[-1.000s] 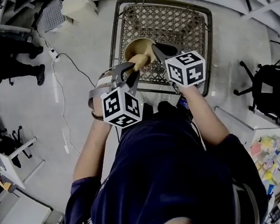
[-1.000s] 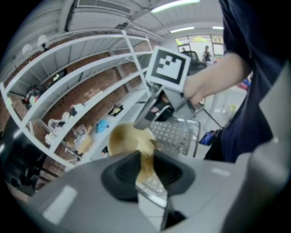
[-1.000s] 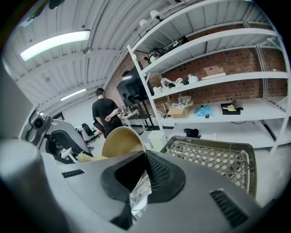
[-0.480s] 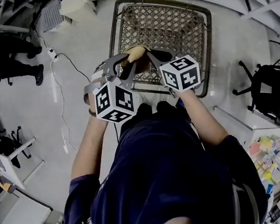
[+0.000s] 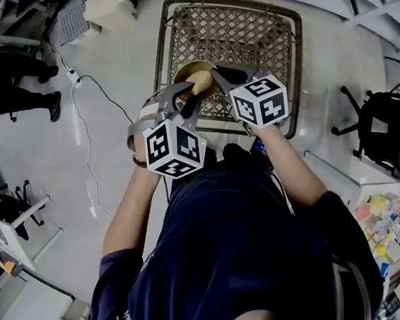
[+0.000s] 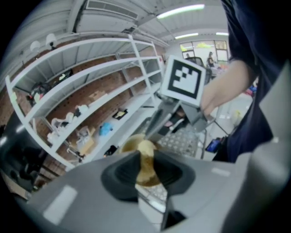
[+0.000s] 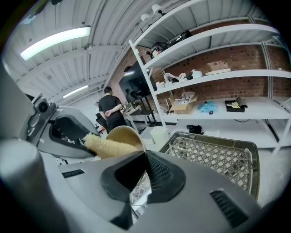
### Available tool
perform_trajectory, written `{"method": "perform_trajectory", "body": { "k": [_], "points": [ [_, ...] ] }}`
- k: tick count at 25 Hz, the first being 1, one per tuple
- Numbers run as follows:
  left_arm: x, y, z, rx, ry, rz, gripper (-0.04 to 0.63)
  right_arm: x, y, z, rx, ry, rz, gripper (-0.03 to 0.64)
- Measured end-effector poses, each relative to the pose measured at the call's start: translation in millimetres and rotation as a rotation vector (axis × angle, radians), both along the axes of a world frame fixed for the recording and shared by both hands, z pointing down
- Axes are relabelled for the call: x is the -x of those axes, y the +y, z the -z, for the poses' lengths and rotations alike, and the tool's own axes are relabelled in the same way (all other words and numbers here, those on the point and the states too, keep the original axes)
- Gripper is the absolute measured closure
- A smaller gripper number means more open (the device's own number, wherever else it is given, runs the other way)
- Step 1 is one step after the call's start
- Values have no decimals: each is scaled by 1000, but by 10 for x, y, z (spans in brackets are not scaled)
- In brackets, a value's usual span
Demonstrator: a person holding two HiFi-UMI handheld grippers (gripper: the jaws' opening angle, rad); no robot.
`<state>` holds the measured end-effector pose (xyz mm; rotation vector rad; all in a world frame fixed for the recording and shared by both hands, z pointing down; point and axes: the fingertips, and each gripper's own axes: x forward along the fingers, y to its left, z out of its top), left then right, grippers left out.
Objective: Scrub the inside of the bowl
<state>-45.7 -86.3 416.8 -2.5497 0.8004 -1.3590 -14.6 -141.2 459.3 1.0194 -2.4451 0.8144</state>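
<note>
Left gripper (image 6: 146, 157): I've got its jaws closed tight on a tan fuzzy scrubber (image 7: 107, 146), with a pad pressing on each side.
Right gripper (image 7: 145, 157): the jaws are nearly together, pinching the thin rim of the bowl (image 7: 122, 135).
Bowl: tan and round. It's held up in the air by that rim and tipped on its side, with the opening facing the left gripper. It hangs over the near edge of the wire basket (image 5: 301, 53), not resting in it.
Scrubber: its free end pokes past the bowl's rim into the opening. I think it's against the inner wall, but I can't confirm contact.
Grippers: close together, tips almost meeting at the bowl.
Basket: metal lattice floor, raised rim.
Background: white shelving (image 7: 218, 75) on a brick wall, and a person in black (image 7: 109, 109) standing well behind.
</note>
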Motion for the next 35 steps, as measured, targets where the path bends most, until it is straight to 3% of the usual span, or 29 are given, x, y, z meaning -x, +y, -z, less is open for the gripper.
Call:
{"method": "perform_trajectory", "body": {
  "k": [4, 9, 12, 15, 18, 24, 27, 31, 35],
  "points": [
    [111, -150, 133, -56, -12, 30, 509, 40, 83, -45, 12, 1, 21, 603],
    [151, 27, -102, -21, -174, -39, 509, -65, -28, -4, -7, 1, -12, 603],
    [17, 135, -151, 17, -126, -87, 509, -70, -80, 13, -8, -1, -17, 603],
    [12, -17, 19, -41, -64, -50, 509, -13, -38, -8, 0, 0, 0, 603],
    [122, -195, 165, -88, -61, -2, 509, 5, 26, -40, 9, -4, 6, 603],
    [184, 48, -168, 30, -193, -57, 509, -89, -68, 25, -11, -6, -31, 603],
    [91, 142, -225, 70, -136, -69, 509, -94, -57, 37, -12, -8, -31, 603],
    [47, -15, 1, 62, 28, 6, 509, 5, 42, 29, -6, -19, -8, 603],
    [196, -190, 230, -14, 50, 65, 509, 113, 121, 32, -6, -21, 15, 603]
  ]
}}
